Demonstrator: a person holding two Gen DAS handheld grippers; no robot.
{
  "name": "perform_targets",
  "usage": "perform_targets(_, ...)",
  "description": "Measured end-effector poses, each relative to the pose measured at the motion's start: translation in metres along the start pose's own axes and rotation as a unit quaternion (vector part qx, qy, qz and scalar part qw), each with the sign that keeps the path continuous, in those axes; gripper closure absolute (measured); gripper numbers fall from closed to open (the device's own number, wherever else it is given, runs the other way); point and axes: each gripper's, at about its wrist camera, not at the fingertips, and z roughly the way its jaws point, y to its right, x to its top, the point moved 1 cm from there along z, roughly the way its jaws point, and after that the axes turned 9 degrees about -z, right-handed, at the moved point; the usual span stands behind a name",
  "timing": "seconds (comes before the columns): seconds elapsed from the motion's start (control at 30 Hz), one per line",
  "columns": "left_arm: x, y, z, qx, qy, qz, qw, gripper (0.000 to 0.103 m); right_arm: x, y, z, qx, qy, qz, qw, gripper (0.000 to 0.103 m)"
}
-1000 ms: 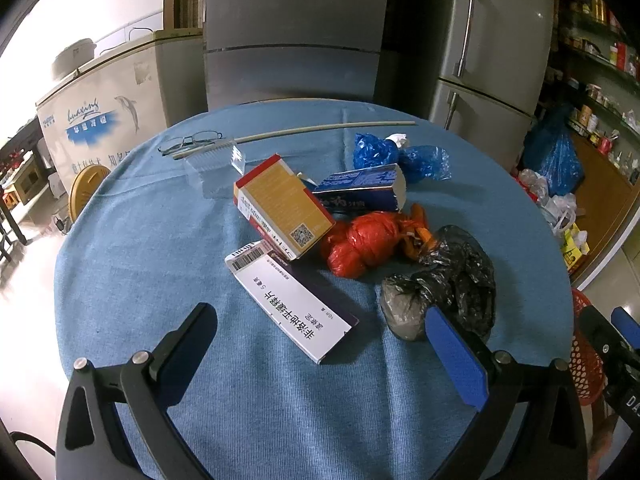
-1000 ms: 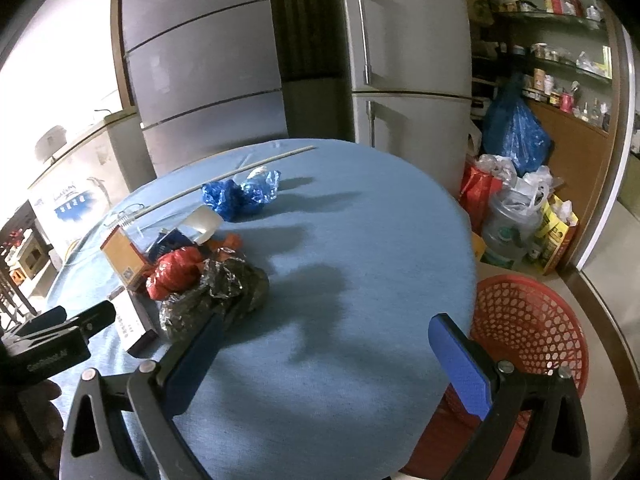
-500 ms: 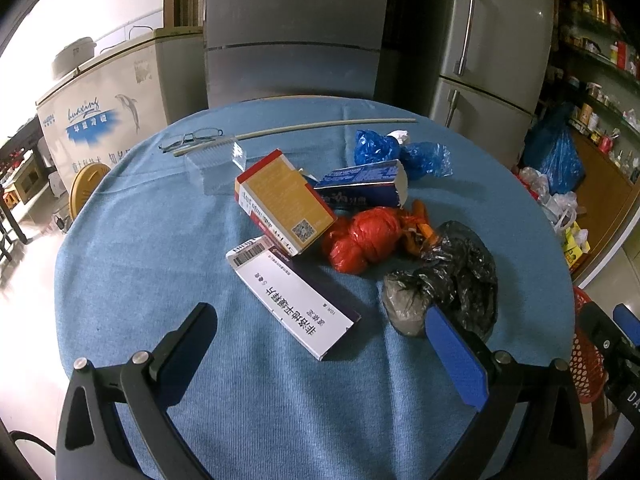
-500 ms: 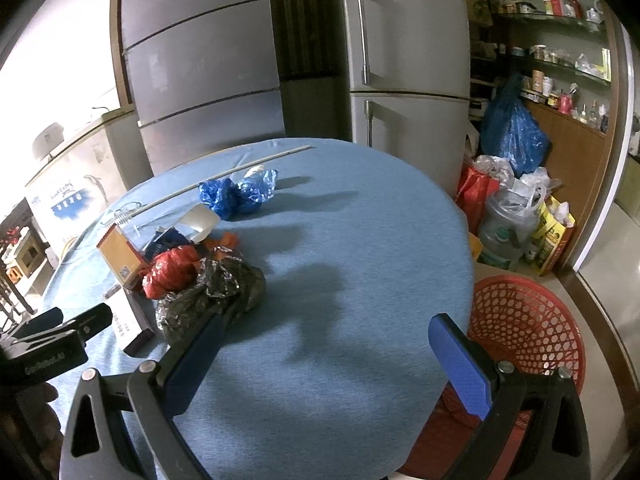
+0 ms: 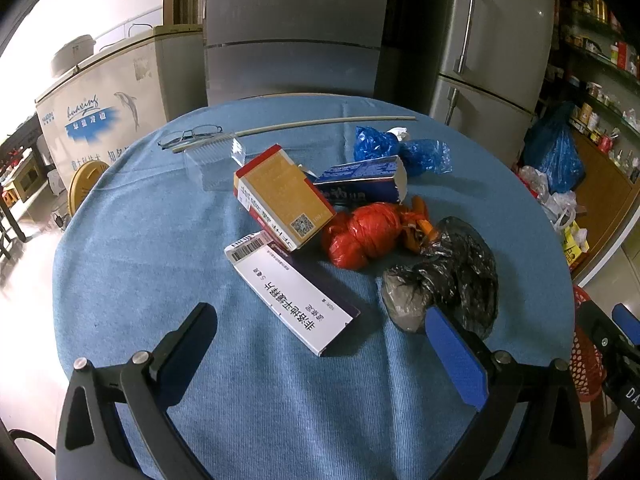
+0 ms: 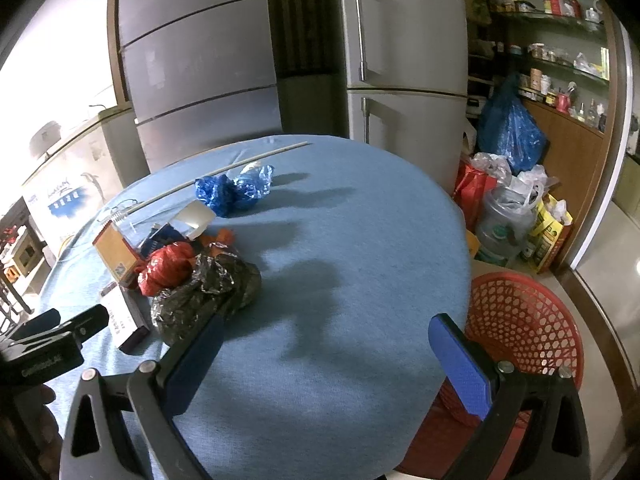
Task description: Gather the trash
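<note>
Left claw (image 5: 320, 344) gaping empty, hovering just short of white medicine box (image 5: 290, 290), long axis diagonal, nearer than right claw (image 6: 328, 356), likewise gaping empty.

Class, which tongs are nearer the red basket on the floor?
Right. The right tongs hang over the table edge, just beside the red basket. The left tongs sit farther off, over the white box.
</note>
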Motion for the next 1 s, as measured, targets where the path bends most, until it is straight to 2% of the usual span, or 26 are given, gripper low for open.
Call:
perform_targets(0.43,-0.005,-0.010,0.003,0.007,-0.006,-0.007,0.9999,0.000,-0.003,0.002,0.006,0.008,-0.014,0.004,1.000,0.000)
perform_targets(0.57,-0.008,-0.020,0.005,0.017,-0.008,-0.014,0.9997,0.000,-0.002,-0.001,0.013,0.046,-0.027,0.009,0.999,0.000)
perform_targets(0.8,-0.010,-0.039,0.010,0.030,-0.012,-0.034,0.9989,0.000,0.016,-0.030,0.045,0.153,-0.064,0.011,0.986,0.000)
perform_targets(1.0,-0.010,-0.055,0.013,0.042,-0.014,-0.049,0.9979,0.000,0.031,-0.049,0.090,0.183,-0.104,0.057,0.976,0.000)
